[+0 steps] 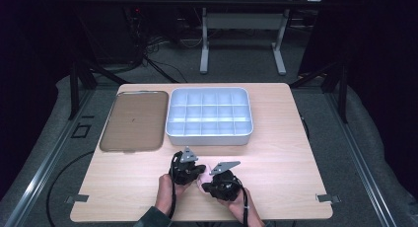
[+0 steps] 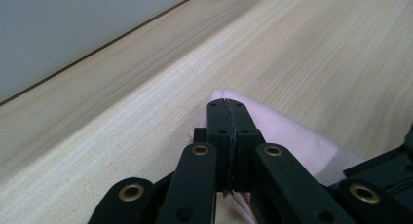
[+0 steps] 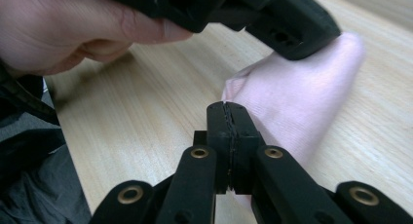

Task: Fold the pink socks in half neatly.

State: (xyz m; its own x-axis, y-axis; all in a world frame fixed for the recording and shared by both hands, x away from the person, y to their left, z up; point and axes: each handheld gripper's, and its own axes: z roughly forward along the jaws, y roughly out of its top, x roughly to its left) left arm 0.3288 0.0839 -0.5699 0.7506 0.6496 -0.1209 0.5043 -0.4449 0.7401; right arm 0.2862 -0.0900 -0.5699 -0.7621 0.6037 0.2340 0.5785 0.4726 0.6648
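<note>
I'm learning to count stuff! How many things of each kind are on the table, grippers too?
Pink cloth: 1
Compartment box: 1
Brown lid: 1
Grippers: 2, left gripper and right gripper
Total: 5

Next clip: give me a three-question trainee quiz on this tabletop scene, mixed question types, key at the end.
1. True or false: both grippers are shut on the pink cloth.
2. Multiple choice: the brown lid lies (A) on top of the compartment tray, (B) flat on the table beside the tray, to its left in the high view, (C) under the cloth.
3. Fill in: the tray's compartments look ____.

Key: 1 true; the left gripper and the right gripper each pinch the cloth. 2 B. 3 empty.
</note>
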